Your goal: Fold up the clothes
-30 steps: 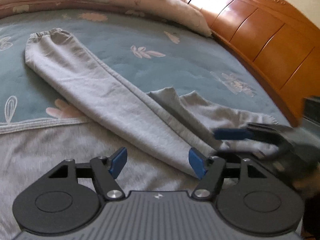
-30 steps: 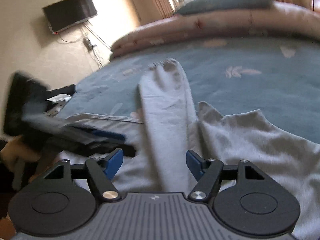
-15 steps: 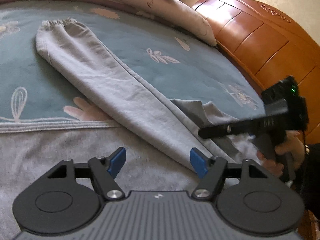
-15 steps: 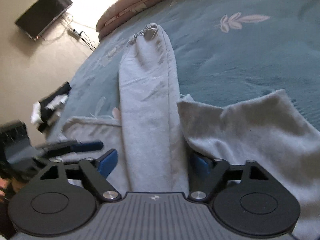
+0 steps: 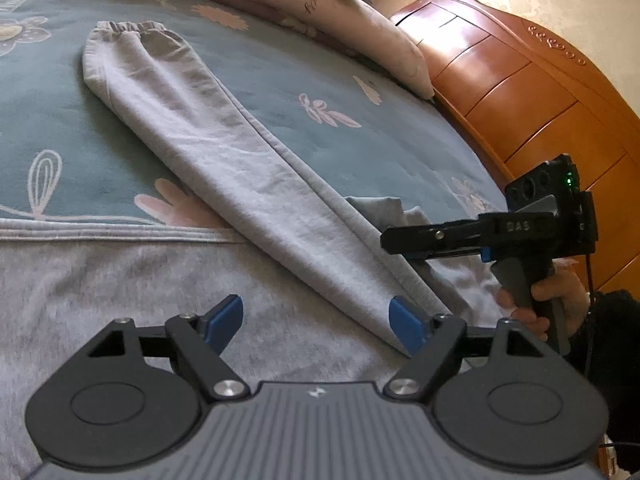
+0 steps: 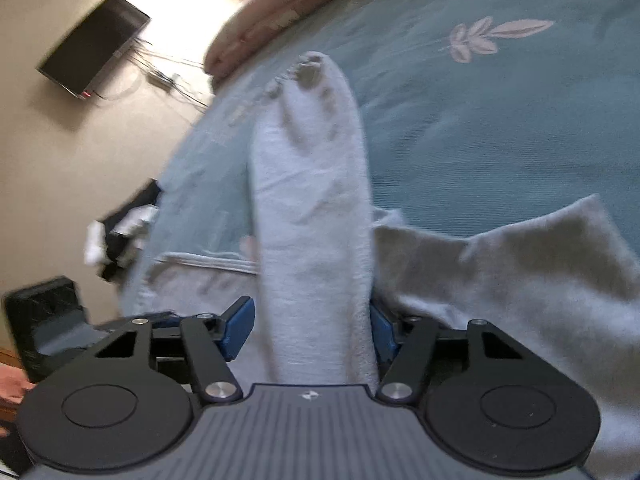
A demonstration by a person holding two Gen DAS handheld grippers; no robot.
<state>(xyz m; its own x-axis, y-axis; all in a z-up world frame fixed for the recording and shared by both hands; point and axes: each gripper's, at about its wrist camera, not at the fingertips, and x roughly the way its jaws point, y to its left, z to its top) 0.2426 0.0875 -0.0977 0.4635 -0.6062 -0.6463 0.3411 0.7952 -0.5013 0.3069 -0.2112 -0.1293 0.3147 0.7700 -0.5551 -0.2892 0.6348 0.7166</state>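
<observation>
The left gripper [image 5: 318,322] hovers low over grey cloth at the bed's near edge, its blue pads wide apart; the jaws have just been opening and clamp nothing. Its right pad [image 5: 404,322] sits just beside the near end of the trouser leg [image 5: 224,152], which is not between the pads. The right gripper [image 6: 310,330] straddles that same near end of the leg: the cloth runs up between its two pads, and its jaws have just been closing. The view is blurred, so whether the pads press the cloth cannot be told. In the left view the right gripper [image 5: 400,238] shows side-on at the right, held by a hand [image 5: 552,300] in a dark sleeve.

The grey trousers lie on a teal bedspread [image 5: 360,148] with a flower print. One leg stretches straight away, its gathered cuff [image 5: 128,28] at the far end. The other leg [image 6: 520,272] lies crumpled to the right. Beyond are a pink quilt [image 5: 340,12], a wooden headboard [image 5: 520,92], and, in the right view, a wall-mounted screen [image 6: 94,62].
</observation>
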